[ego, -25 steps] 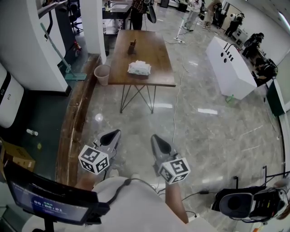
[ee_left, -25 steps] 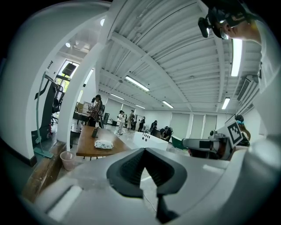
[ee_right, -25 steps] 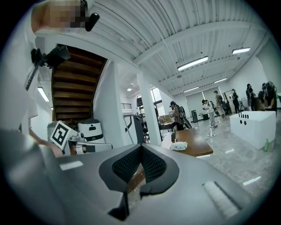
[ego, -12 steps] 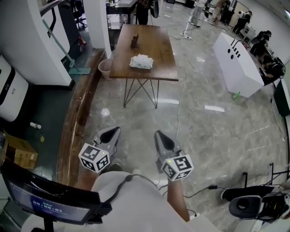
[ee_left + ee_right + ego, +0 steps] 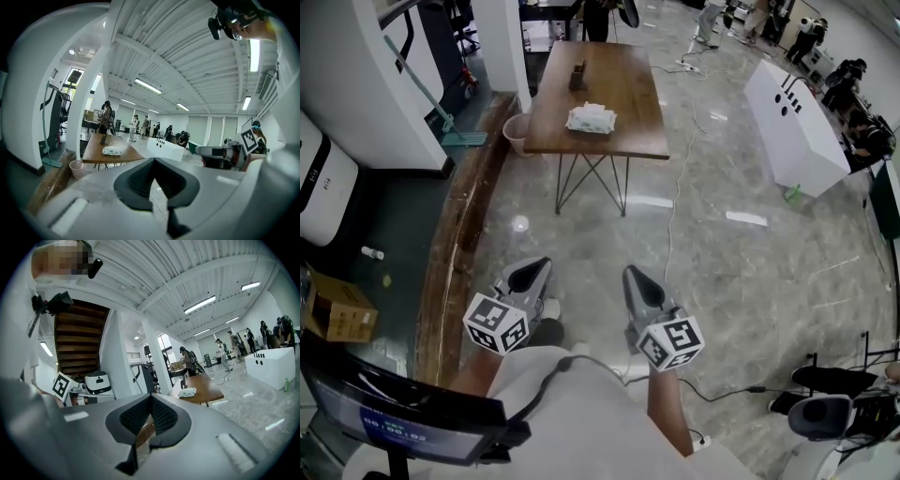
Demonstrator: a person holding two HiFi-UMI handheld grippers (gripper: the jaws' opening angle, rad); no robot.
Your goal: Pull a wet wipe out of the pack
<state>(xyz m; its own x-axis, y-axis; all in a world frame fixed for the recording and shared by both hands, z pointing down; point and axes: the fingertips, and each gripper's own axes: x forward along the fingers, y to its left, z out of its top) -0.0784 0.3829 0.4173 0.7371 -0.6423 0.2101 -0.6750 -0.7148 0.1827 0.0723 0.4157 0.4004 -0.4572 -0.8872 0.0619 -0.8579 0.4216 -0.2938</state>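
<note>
Marble floor, with a wooden table at far centre. Left gripper and right gripper, near, well apart from the table: both jaws pressed together, gripping nothing. Wet wipe pack lies on the table's near half.

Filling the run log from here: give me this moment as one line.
left gripper: shut, empty | right gripper: shut, empty | pack: on table, untouched, far ahead | pull: not begun
</note>
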